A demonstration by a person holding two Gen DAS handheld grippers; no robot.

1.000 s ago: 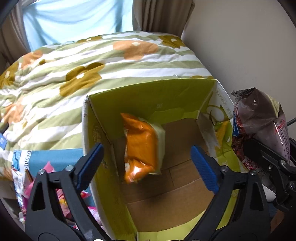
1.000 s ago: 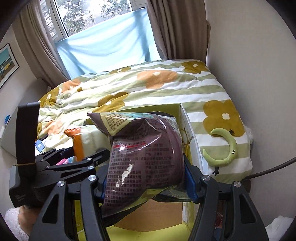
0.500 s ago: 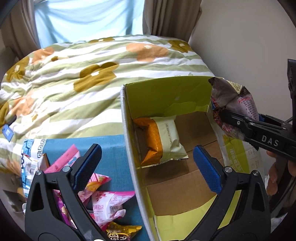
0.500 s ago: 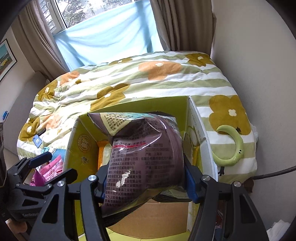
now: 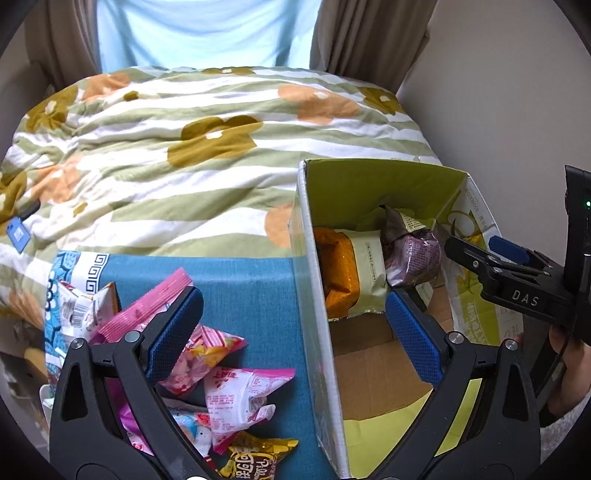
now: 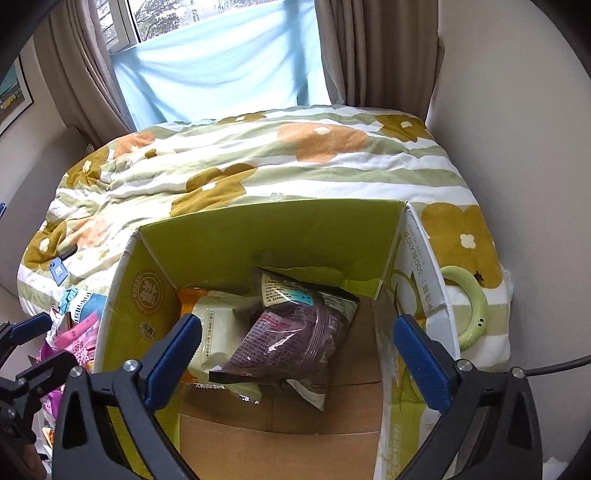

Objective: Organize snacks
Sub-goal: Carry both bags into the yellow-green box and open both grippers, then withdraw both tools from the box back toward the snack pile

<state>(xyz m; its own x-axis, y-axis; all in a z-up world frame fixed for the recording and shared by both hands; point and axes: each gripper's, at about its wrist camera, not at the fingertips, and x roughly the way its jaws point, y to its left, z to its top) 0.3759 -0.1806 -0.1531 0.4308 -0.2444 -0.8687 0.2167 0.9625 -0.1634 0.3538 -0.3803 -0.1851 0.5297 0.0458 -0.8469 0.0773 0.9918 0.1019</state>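
Released – crinkly purple bag [image 6: 295,332] now in cardboard box [image 6: 266,232], right gripper [image 6: 295,343] agape

- Soft daylight comes from the window [image 6: 207,22] behind the pale blue cloth [image 6: 221,74], which glows evenly in both views.
- The striped floral quilt [image 5: 207,147] is brightly and flatly lit, with only faint shadows in its folds.
- The inside of the green-lined cardboard box [image 6: 258,236] is dimmer; its walls shade the floor.
- Small glare spots sit on the glossy dark purple snack bag [image 6: 291,332].
- Fisheye bending curves the room edges, and the corners fall to black.
- Focus is sharp throughout; the window cloth in the left view looks slightly washed out.
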